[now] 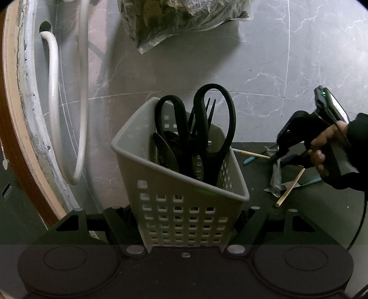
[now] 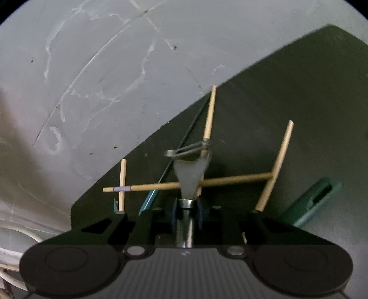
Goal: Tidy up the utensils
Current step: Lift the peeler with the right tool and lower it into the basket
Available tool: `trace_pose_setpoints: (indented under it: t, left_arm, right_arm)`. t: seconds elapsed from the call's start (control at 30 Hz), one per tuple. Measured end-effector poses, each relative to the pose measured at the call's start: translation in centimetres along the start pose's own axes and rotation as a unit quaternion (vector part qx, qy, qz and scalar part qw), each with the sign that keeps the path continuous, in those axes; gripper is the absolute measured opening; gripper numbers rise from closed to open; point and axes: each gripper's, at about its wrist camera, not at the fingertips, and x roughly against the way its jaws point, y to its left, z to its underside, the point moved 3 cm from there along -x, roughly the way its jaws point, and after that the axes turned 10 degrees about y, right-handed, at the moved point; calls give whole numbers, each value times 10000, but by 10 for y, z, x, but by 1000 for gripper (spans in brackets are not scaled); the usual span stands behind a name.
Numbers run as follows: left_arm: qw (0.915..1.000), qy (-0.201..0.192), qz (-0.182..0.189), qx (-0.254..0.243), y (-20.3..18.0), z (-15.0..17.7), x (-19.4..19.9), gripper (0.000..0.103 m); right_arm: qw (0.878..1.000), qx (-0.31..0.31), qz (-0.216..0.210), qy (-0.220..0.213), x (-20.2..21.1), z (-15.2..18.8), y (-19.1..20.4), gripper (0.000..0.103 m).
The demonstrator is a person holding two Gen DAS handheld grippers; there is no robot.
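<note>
The left gripper [image 1: 187, 220] has its two black fingers [image 1: 119, 224] pinching the lower walls of a pale grey perforated plastic utensil caddy [image 1: 181, 207], one finger on each side, so the caddy stands tilted between them. Rising out of the caddy, beyond the fingers, are a pair of black-handled scissors [image 1: 207, 128], handles up, with a black plastic fork [image 1: 210, 108] behind them and dark spoon bowls [image 1: 164, 151] to their left. Past the caddy lies grey marble-patterned floor [image 1: 264, 57]; further off are a clear bag of dark leafy matter [image 1: 179, 20] and, to the left, white hoses [image 1: 54, 85] against a worn wall edge.

The right gripper [image 2: 187, 210] has its blue-padded fingers [image 2: 174, 215] drawn close on the shiny handle of a metal utensil [image 2: 188, 177], whose flat grey part widens away from the fingers; what kind of utensil it is cannot be told through the blur. No earlier picture shows how the jaws stood. Just beyond the fingertips, wooden chopsticks [image 2: 234, 179] lie crossed on a dark green mat [image 2: 299, 103], one with a purple band at its left end. To the right of the fingers lies a teal handle [image 2: 315, 202]; to the left, a thin blue stick [image 2: 148, 199].

In the left wrist view a hand [image 1: 326, 147] in a dark sleeve holds that right gripper over the mat, to the right of the caddy.
</note>
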Motion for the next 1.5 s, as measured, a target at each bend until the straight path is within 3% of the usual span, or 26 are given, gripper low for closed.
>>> trace_pose_setpoints:
  t: [0.23, 0.4, 0.77, 0.93, 1.2, 1.43, 1.5]
  left_arm:
    - [10000, -7, -11, -1, -1, 0, 0, 76]
    - [10000, -8, -13, 1, -1, 0, 0, 76]
    - [10000, -42, 13, -27, 1, 1, 1, 76]
    - [10000, -41, 6, -25, 0, 1, 1, 76]
    - [10000, -43, 6, -28, 0, 1, 1, 76]
    - [10000, -43, -1, -43, 0, 0, 1, 76]
    - [10000, -42, -3, -42, 0, 0, 1, 76]
  right_arm:
    - [9989, -272, -368, -75, 12, 7, -15, 19]
    - [9961, -249, -745, -399, 34, 18, -20, 19]
    - [9846, 751, -924, -1283, 93, 39, 4, 19]
    - [9596, 1745, -1500, -1617, 149, 66, 52, 19]
    - [8986, 3085, -2503, -1861, 206, 106, 123, 19]
    - [8546, 4099, -2704, -1688, 206, 140, 162, 19]
    - [8484, 4292, -2657, -1592, 199, 147, 167, 19]
